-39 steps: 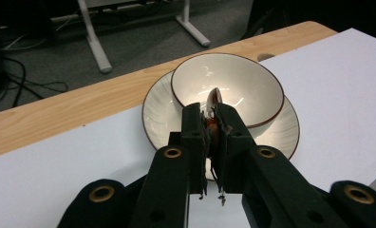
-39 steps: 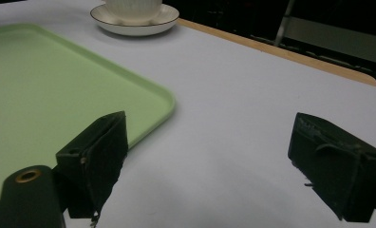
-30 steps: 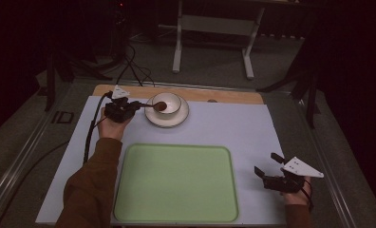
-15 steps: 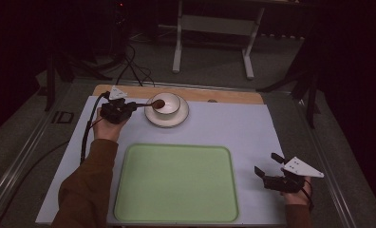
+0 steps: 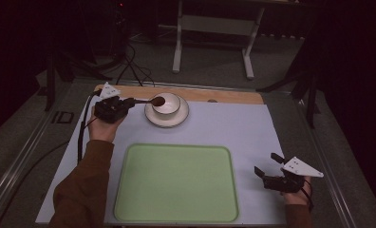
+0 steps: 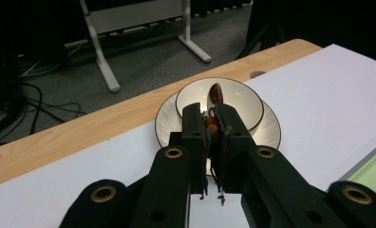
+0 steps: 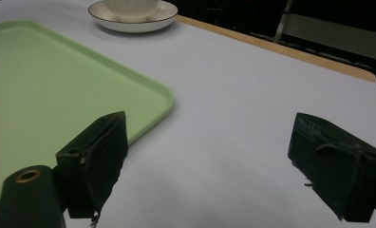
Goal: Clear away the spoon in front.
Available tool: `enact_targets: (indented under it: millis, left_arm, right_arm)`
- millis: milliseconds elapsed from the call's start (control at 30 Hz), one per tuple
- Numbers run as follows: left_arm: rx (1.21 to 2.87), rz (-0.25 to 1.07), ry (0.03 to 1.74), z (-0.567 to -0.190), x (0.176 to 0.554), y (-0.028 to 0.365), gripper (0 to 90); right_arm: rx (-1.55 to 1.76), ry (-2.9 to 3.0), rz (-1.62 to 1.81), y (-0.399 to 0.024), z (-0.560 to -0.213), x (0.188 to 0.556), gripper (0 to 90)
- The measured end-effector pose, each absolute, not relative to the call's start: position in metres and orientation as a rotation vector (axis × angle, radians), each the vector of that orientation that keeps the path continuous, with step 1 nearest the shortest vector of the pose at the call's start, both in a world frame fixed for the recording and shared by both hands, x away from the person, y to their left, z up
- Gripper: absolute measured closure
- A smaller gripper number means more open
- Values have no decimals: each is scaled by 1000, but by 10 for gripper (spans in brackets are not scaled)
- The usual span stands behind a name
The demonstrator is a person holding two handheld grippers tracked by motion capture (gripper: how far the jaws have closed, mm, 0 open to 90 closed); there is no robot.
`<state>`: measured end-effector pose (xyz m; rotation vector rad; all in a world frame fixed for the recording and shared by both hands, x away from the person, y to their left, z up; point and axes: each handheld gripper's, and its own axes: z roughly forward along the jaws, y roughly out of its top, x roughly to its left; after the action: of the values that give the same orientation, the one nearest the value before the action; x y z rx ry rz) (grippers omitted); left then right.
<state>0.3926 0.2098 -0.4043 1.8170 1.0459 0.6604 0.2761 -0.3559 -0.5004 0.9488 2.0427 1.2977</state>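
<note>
Two grippers: left gripper (image 5: 129, 102) clamps the spoon (image 5: 154, 100) handle, bowl end over the cup (image 5: 169, 102) (on its saucer (image 5: 167, 118)). Right gripper (image 5: 267, 167) rests, jaws apart, beside the tray (image 5: 176, 183).

The spoon (image 6: 216, 95) looks like glossy brown wood or lacquer. The bowl (image 6: 238, 97) and saucer (image 5: 153, 115) seem glazed white ceramic, shiny, with dark rims. The tray (image 5: 176, 183) near the person is smooth, matt green plastic. The table (image 5: 233, 96) shows a wood far edge under a flat, pale, paper-like sheet (image 5: 233, 128).
</note>
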Motion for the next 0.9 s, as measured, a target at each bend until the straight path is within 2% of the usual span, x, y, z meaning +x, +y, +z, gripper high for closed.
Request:
enact_targets:
  millis: [900]
  left_arm:
    - [1840, 664, 1041, -401, 341, 233, 837]
  right_arm:
    - [950, 2041, 1296, -356, -500, 276, 129]
